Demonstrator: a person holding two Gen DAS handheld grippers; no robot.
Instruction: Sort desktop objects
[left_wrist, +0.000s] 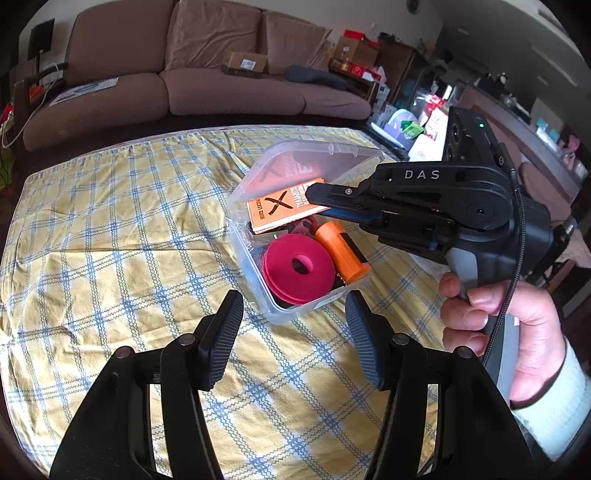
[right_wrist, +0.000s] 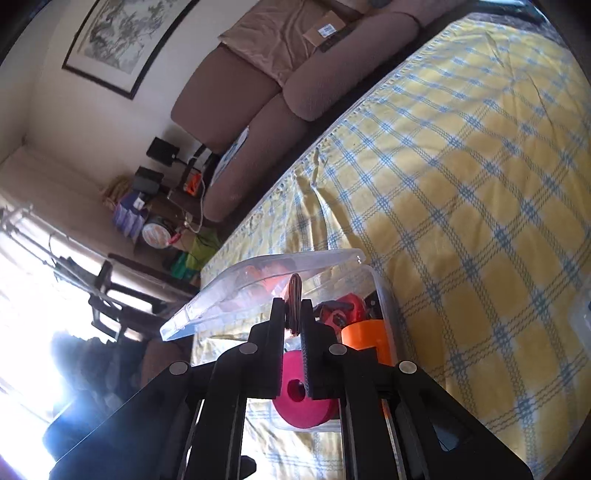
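We see the right gripper (left_wrist: 314, 195) pinching one orange booklet (left_wrist: 280, 208) over the clear box (left_wrist: 280, 314); our left gripper (left_wrist: 293, 317) hangs half-open, empty; inside lie one pink spool (left_wrist: 297, 267) and one orange tube (left_wrist: 341, 251)

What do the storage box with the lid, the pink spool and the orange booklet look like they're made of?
The clear lidded storage box looks like thin glossy plastic: its contents show through its walls. The pink round spool seems matte moulded plastic, uniformly coloured, though foam is possible. The orange pocket-guide booklet, pinched in the right tool, looks like printed paper or card, with thin page edges.
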